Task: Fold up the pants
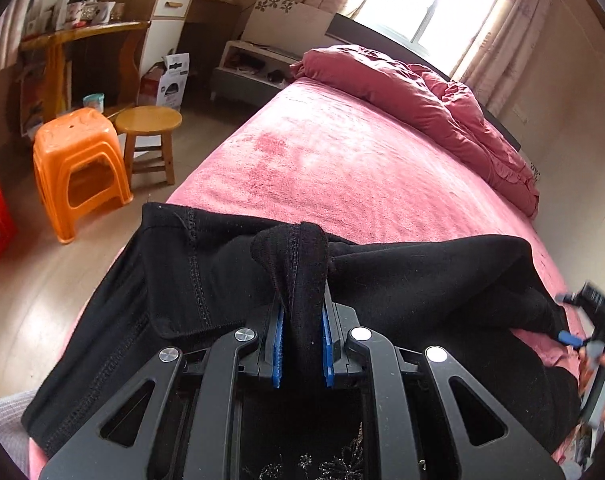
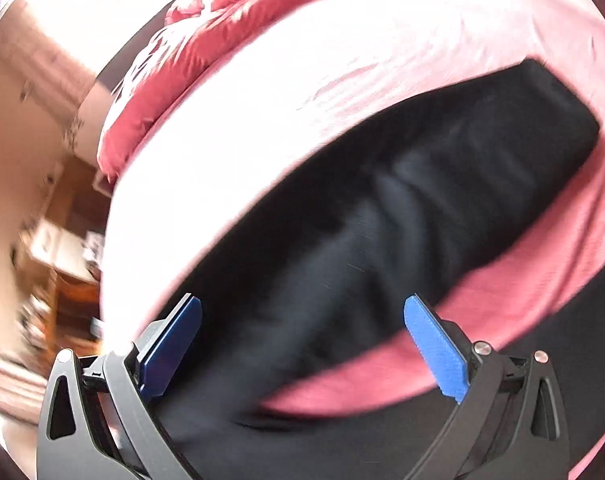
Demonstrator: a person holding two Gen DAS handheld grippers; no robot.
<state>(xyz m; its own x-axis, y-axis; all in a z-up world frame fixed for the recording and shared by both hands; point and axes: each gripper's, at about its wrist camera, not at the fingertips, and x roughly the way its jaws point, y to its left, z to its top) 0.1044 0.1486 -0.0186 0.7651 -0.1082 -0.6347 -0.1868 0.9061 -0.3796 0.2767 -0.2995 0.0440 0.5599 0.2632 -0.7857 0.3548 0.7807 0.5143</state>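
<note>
One bed (image 1: pixel 342 152) with pink cover, one red duvet (image 1: pixel 442 108) bunched at its far side. One pair of black pants (image 1: pixel 422 280) is spread across the near edge of the bed. Two stools are seen on the floor: orange plastic (image 1: pixel 78 160), round wooden (image 1: pixel 148 136). Left gripper (image 1: pixel 302 344) is clamped on a raised pants fold. Right gripper (image 2: pixel 302 344) is held wide apart over the pants, nothing gripped.

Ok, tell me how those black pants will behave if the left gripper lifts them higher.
Probably floppy: the black pants already bunch and droop around the left gripper. Likely light, since one pinch raises a fold. The fuzzy pink bedspread may drag on the trailing cloth.
</note>
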